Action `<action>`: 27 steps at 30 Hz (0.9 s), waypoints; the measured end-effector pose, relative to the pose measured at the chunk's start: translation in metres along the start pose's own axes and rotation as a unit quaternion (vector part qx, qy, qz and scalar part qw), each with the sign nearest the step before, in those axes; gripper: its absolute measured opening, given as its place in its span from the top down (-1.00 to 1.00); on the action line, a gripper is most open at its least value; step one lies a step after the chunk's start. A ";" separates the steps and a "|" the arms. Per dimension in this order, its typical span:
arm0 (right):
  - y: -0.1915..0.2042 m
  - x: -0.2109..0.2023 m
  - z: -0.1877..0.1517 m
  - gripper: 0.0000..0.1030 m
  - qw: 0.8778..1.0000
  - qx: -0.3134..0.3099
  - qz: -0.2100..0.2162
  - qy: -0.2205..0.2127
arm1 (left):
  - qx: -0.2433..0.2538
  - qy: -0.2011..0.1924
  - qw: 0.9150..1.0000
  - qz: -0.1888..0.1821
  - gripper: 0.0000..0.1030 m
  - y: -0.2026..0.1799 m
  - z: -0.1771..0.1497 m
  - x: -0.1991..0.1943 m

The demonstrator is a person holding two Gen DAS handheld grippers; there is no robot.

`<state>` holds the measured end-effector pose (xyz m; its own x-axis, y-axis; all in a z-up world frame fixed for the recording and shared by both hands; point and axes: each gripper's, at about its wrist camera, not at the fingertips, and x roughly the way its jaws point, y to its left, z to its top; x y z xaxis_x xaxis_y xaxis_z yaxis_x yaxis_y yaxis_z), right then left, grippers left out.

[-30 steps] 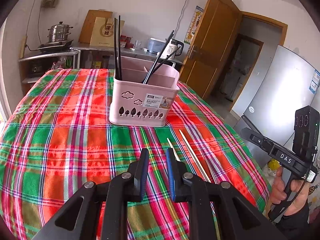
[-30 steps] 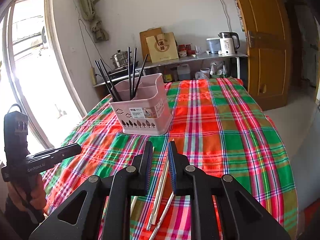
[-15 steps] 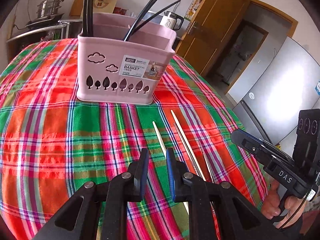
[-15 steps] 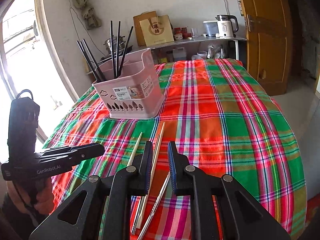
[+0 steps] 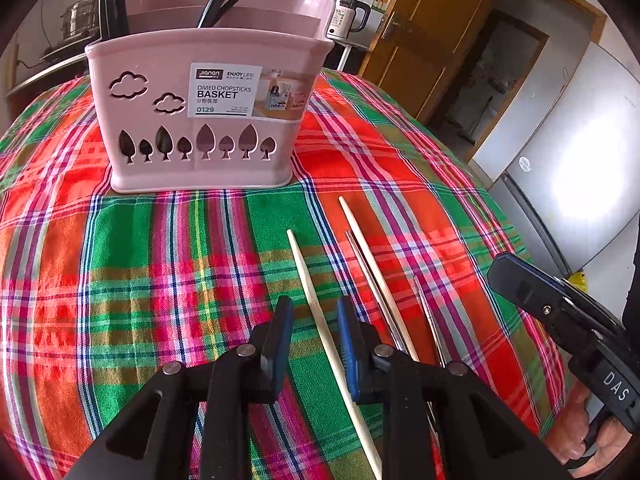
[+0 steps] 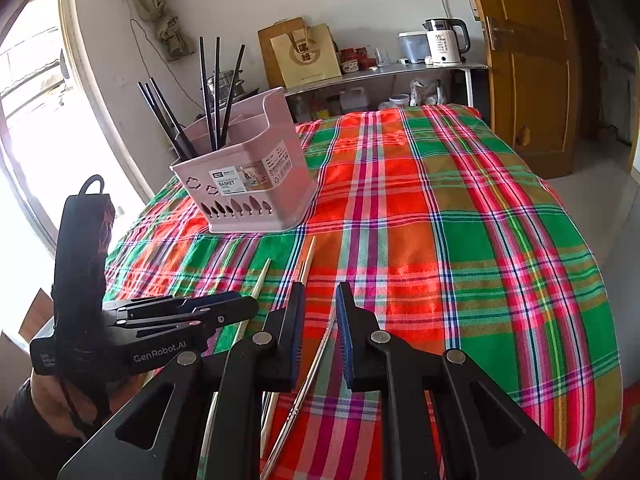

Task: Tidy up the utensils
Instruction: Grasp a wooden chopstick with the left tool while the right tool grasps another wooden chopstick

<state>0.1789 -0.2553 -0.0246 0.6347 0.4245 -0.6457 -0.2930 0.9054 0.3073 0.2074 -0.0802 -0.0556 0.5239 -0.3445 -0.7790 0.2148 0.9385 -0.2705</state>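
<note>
A pink chopstick basket [image 5: 200, 120] [image 6: 248, 188] stands on the plaid tablecloth and holds several black chopsticks [image 6: 212, 96]. Pale wooden chopsticks [image 5: 316, 304] [image 5: 368, 256] and thin metal chopsticks [image 5: 428, 312] lie loose on the cloth in front of it. My left gripper [image 5: 314, 312] is open, low over the cloth, with one wooden chopstick lying between its fingers. My right gripper [image 6: 318, 300] is open, with a metal chopstick [image 6: 316, 360] between its fingers. Each gripper shows in the other's view, the right one [image 5: 560, 312] and the left one [image 6: 180, 312].
A shelf at the back holds a kettle [image 6: 444, 42], a pot [image 5: 78, 20], jars and a paper bag [image 6: 306, 56]. A wooden door [image 6: 524, 60] and a fridge [image 5: 580, 152] stand to the right. The table edge [image 6: 612, 320] curves down on the right.
Both grippers have moved forward and down toward the loose chopsticks. The basket looms larger in the left view. The jaws stay open.
</note>
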 end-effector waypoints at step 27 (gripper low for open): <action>0.049 0.078 -0.007 0.71 0.993 -0.047 -0.005 0.108 | 0.007 -0.012 0.997 0.070 0.87 0.077 -0.018 -0.041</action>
<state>0.2087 -0.1779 -0.0646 0.4726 0.3970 -0.7868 -0.3595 0.9020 0.2391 0.1873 0.0064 -0.0543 0.5684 -0.2108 -0.7952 0.1493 0.9770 -0.1523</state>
